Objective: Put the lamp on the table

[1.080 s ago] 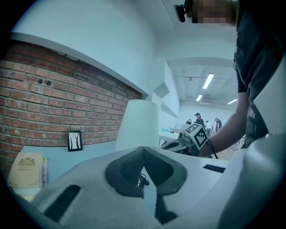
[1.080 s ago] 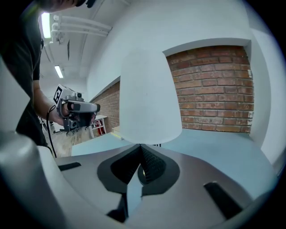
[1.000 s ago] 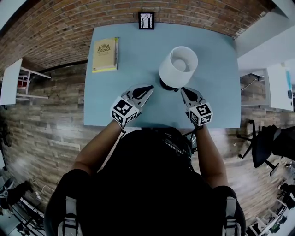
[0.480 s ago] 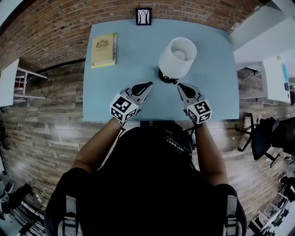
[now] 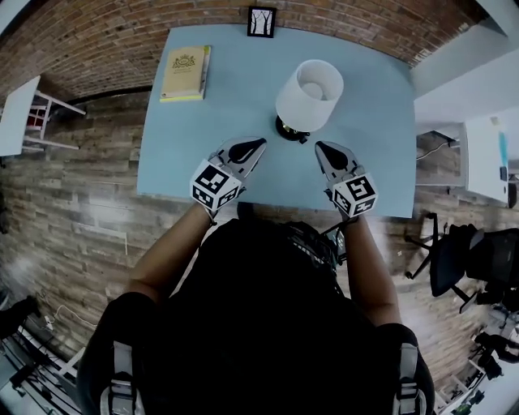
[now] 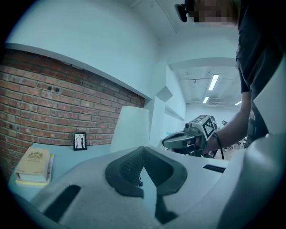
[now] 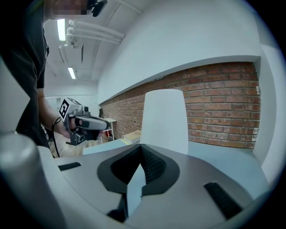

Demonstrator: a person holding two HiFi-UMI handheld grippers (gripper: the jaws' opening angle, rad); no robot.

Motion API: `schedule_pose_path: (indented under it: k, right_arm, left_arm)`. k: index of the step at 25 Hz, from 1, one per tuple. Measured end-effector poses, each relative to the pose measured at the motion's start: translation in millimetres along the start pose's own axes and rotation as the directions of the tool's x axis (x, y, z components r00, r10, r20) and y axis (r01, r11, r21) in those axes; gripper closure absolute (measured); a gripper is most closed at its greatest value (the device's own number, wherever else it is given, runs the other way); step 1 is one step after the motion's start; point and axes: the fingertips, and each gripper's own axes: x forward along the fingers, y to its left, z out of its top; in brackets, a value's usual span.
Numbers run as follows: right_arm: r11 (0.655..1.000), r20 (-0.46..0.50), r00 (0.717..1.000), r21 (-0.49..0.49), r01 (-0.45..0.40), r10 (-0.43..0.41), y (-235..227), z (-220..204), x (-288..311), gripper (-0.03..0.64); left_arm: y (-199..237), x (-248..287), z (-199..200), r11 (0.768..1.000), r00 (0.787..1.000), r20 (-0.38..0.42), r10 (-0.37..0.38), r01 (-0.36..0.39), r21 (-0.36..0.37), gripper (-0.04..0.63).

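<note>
Holding both pairs of jaws shut and empty, we have the left gripper (image 5: pixel 256 145) and right gripper (image 5: pixel 319 147) flanking the white-shaded lamp (image 5: pixel 310 91), upright on the blue table (image 5: pixel 219 121) just ahead between them. Placement looks finished; next we need only draw clear without nudging it.

Light blue table (image 5: pixel 219 121), three things on it. White-shaded lamp (image 5: pixel 309 96) stands upright on a dark base. Yellow book (image 5: pixel 186 73) lies flat well left of the lamp; small picture frame (image 5: pixel 261 22) stands behind the lamp, slightly left, at the table's back edge.
</note>
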Motion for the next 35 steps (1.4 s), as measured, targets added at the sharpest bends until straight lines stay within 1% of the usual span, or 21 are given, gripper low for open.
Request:
schedule_pose_path:
  k: [5,8,11,19,23,27,33,35]
  right_arm:
    - [0.998,-0.001,0.998,0.008,-0.067,0.067,-6,-4,-16,0.6]
    - [0.993,-0.015,0.993,-0.001,-0.121,0.121,-2,-13,-28,0.601]
    - [0.987,-0.023,0.987,0.0,-0.16,0.16,5,-26,-43,0.6]
    - [0.975,-0.013,0.975,0.028,-0.22,0.221,13,-44,-88,0.601]
    - [0.973,0.005,0.974,0.046,-0.227,0.227,19,-47,-107,0.601]
    - [0.972,0.02,0.973,0.051,-0.229,0.228,36,-43,-120,0.601]
    - [0.968,0.038,0.969,0.046,-0.247,0.245,77,-20,-140,0.601]
    - [0.97,0.052,0.971,0.05,-0.236,0.234,92,-11,-148,0.601]
  left_arm:
    - [-21,9,1,0.995,0.995,0.02,0.097,-0.096,-0.04,0.586]
    - [-45,21,-4,0.991,0.992,0.02,0.123,-0.122,-0.051,0.586]
    - [-70,29,-7,0.986,0.989,0.028,0.145,-0.143,-0.081,0.586]
    - [-128,31,-16,0.975,0.976,0.016,0.217,-0.216,-0.057,0.586]
    - [-155,24,-19,0.973,0.974,0.006,0.228,-0.228,-0.044,0.586]
    - [-167,10,-17,0.969,0.969,0.019,0.245,-0.243,-0.049,0.586]
    - [-194,-11,1,0.982,0.98,0.057,0.188,-0.187,-0.029,0.586]
    - [-204,-20,9,0.987,0.984,0.076,0.159,-0.157,-0.024,0.586]
